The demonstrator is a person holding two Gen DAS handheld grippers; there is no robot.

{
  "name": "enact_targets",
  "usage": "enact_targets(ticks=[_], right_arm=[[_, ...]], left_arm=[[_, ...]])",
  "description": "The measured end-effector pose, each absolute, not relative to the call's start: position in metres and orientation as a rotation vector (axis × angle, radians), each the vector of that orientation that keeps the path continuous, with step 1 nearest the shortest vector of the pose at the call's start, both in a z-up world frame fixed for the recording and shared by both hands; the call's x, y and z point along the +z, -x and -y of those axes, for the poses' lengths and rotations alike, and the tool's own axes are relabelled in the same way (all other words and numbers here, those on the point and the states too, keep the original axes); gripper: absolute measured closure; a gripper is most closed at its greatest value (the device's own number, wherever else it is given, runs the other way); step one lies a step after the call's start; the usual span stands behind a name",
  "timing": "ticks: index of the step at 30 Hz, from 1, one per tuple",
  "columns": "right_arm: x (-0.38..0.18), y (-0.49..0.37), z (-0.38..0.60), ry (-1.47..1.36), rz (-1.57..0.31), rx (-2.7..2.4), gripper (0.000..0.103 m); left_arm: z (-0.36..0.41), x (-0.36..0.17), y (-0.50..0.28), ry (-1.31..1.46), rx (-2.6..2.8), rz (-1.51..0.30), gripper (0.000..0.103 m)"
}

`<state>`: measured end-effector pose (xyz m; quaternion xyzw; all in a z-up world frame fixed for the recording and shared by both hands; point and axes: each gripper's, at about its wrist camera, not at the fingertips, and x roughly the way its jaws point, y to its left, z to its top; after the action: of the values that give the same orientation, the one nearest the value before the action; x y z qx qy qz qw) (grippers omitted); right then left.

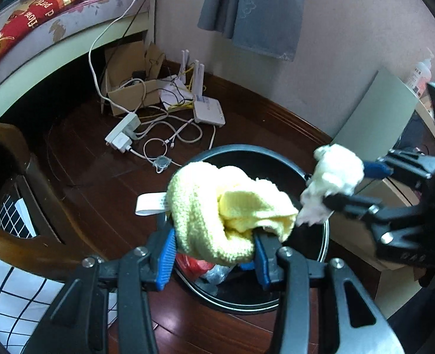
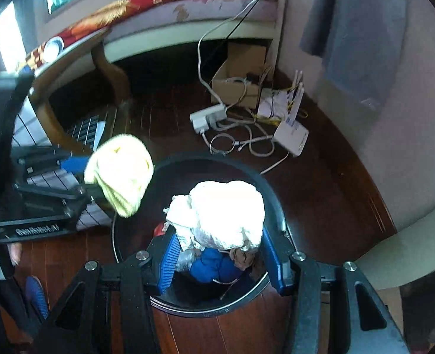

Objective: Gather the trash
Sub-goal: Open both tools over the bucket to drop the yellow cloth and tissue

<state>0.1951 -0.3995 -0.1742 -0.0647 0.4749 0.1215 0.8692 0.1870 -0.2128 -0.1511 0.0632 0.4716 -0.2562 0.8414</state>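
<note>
My left gripper (image 1: 214,253) is shut on a yellow knitted cloth (image 1: 217,215) with a white label, held above the black round trash bin (image 1: 264,155). My right gripper (image 2: 220,253) is shut on a crumpled white paper wad (image 2: 226,212), also held over the bin (image 2: 264,183). In the left wrist view the right gripper (image 1: 344,183) with the white wad (image 1: 332,183) hangs over the bin's right rim. In the right wrist view the left gripper (image 2: 82,177) with the yellow cloth (image 2: 120,174) is at the bin's left rim. The bin holds red, blue and silvery trash.
A power strip (image 1: 123,132), tangled cables, a white router (image 1: 208,112) and a cardboard box (image 1: 132,88) lie on the dark wooden floor beyond the bin. A bed (image 1: 40,23) is at the back left. A wooden chair frame (image 1: 8,153) stands at the left.
</note>
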Motion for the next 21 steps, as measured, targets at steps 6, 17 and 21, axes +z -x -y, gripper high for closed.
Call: enact_targets(ticks=[6,17,21], right_arm=[[-0.203,-0.203,0.389,0.188,-1.069,0.290,0.035],[-0.224,-0.215,0.402,0.259,-1.135,0.126,0.000],[-0.213,-0.216,0.402,0.252,-1.107,0.114,0.000]], left_arm=[[0.219,-0.172,-0.195,-0.117,-0.574,-1.065,0.034],[0.193,-0.178,-0.196,-0.161,-0.430,-1.045,0.001],[0.190,-0.175,-0.195,-0.163,-0.422,-1.033,0.001]])
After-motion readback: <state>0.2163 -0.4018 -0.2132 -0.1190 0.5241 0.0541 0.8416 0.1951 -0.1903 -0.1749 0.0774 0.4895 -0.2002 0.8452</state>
